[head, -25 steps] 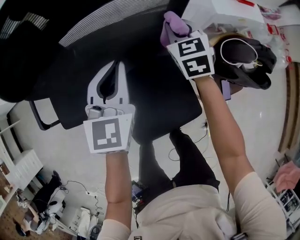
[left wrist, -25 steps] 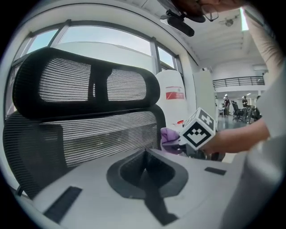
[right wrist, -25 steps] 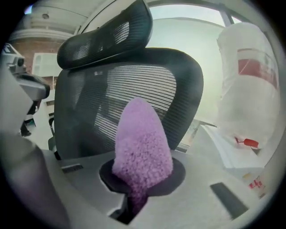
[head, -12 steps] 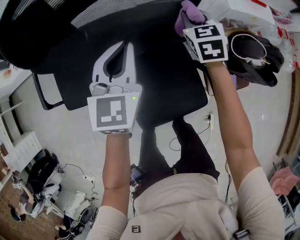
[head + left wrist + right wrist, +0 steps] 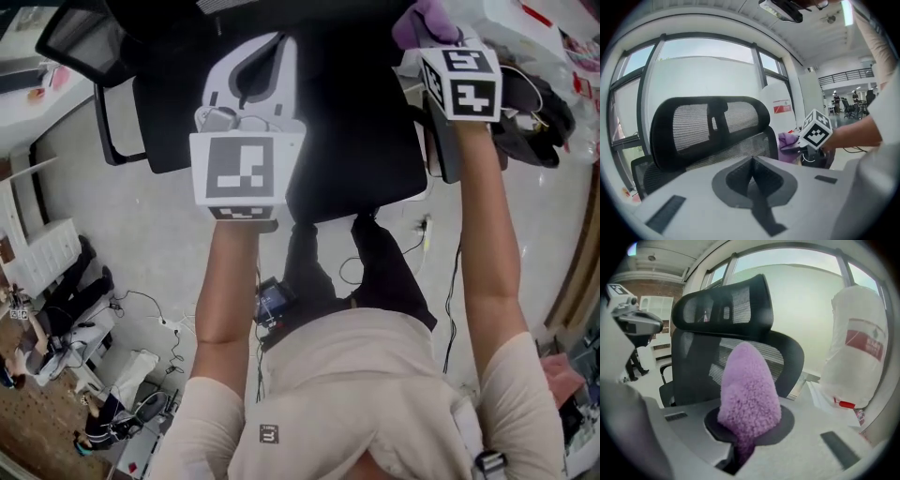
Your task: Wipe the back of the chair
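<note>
The head view looks down on the black chair (image 5: pixel 356 141) from above, showing its seat and one armrest (image 5: pixel 105 122), with both bare forearms stretched forward over it, the left one a little lower in the picture than the right. The two gripper views show what the head view does not: the mesh back and the curved headrest (image 5: pixel 708 124) standing upright in front of large windows. In the left gripper view the left gripper (image 5: pixel 752 176) has its jaws pressed together with nothing between them, and it points at the chair back from a short way off. The right gripper (image 5: pixel 743 441) is clamped on a fluffy purple cloth (image 5: pixel 749 390), which stands up from the jaws. The left gripper view places this cloth just beside the edge of the back; I cannot tell whether it touches. Only the right gripper view shows clearly a white bag (image 5: pixel 860 343) with a red label, but its writing is too blurred to read.
</note>
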